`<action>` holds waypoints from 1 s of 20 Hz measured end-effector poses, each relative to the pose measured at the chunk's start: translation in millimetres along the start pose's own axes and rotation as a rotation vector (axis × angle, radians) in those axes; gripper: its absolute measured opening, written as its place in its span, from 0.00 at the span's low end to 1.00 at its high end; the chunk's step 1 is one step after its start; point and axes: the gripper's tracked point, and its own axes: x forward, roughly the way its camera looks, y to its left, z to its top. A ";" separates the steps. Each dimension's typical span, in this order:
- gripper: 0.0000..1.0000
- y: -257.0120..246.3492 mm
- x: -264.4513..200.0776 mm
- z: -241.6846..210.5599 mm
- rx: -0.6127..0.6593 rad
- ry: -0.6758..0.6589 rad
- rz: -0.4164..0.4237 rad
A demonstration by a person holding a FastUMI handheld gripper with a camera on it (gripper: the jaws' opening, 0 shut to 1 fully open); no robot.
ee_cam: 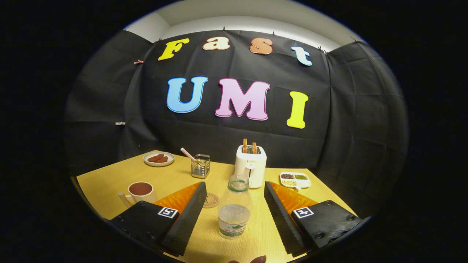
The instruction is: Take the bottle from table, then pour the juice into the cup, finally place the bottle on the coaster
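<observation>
Gripper view: your bottle (234,206) stands upright on the table (109,186), right between the two fingers (186,215), a bit nearer the left one, gap showing on both sides so neither pad touches it. Clear plastic, cap off, some liquid in the lower part, label band near the base. Your gripper (234,219) is spread wide, holding nothing.

Coaster (211,200) lies flat just beside the left finger's tip, left of the bottle and partly hidden by that finger. Cup (140,191) with dark contents sits further left, beyond the left finger, handle turned toward you.

Beyond the bottle you have a white toaster (251,165) with two slices sticking up. Left of it a wire holder (200,166) with a striped straw leaning out. Far left corner a plate (158,159) with brownish pieces. Right of the toaster a white divided tray (295,179) with small portions in its compartments.

Table is light wood, black cloth wall behind and at both sides, pale ceiling strip above. Something dark reddish at the near table edge, can't tell what
</observation>
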 end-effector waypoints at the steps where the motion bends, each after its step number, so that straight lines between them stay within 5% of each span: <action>1: 0.98 0.2 1.9 -11.4 0.002 0.015 -0.002; 13: 0.98 -0.6 36.3 -95.6 0.066 0.145 -0.059; 16: 0.79 -0.8 35.2 -94.4 0.065 0.165 -0.072; 20: 0.77 0.7 37.0 -85.7 -0.016 0.184 -0.074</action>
